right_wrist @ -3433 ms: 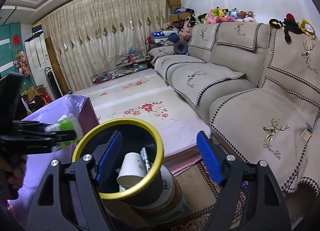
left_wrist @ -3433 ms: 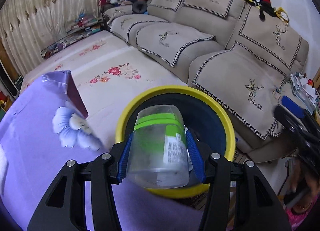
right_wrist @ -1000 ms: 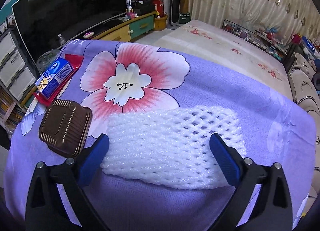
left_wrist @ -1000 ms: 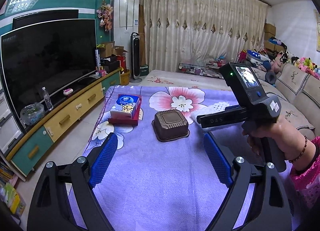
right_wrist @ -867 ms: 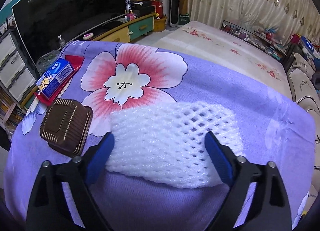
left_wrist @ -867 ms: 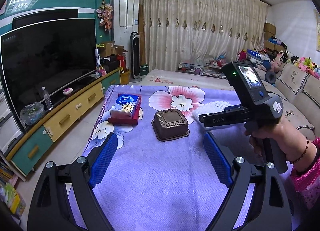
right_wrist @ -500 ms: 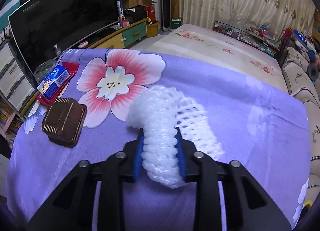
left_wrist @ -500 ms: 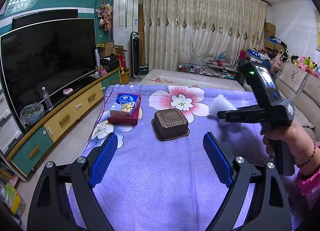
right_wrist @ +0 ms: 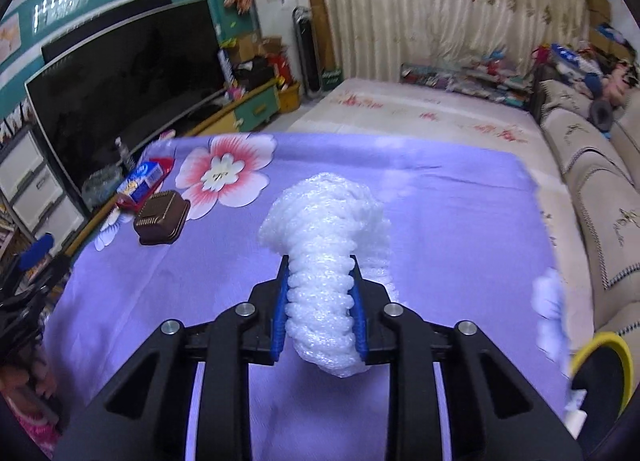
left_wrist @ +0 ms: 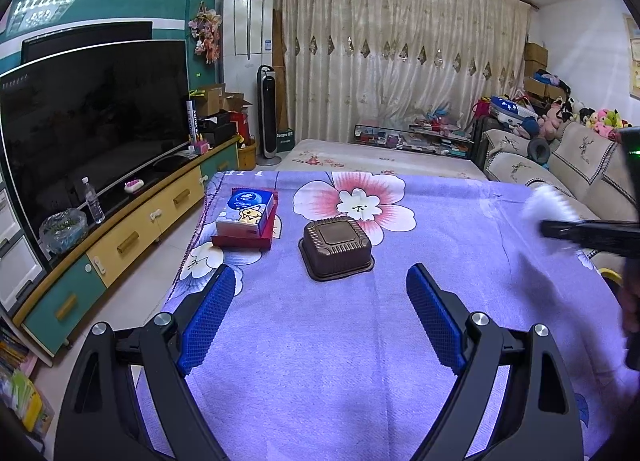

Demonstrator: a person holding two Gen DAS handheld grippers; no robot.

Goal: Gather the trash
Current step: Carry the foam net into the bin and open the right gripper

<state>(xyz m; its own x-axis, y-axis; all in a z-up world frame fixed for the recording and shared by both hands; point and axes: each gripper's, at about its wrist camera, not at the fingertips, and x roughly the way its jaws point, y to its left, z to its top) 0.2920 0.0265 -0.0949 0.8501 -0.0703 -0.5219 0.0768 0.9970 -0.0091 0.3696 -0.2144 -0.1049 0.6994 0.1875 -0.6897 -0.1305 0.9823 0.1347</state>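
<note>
The right gripper (right_wrist: 319,311) pinches crumpled white foam netting (right_wrist: 325,245); the left gripper (left_wrist: 320,319) gapes empty; the yellow-rimmed bin (right_wrist: 606,361) is half cut off.

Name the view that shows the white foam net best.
The right wrist view: the foam net fills the centre, bunched and squeezed between the right tongs. The left wrist view catches only a blurred white tuft at its right edge.

Both wrist views look down along their fingers (left_wrist: 208,317) across the same purple tablecloth (left_wrist: 320,361) toward the curtains (right_wrist: 440,21).
</note>
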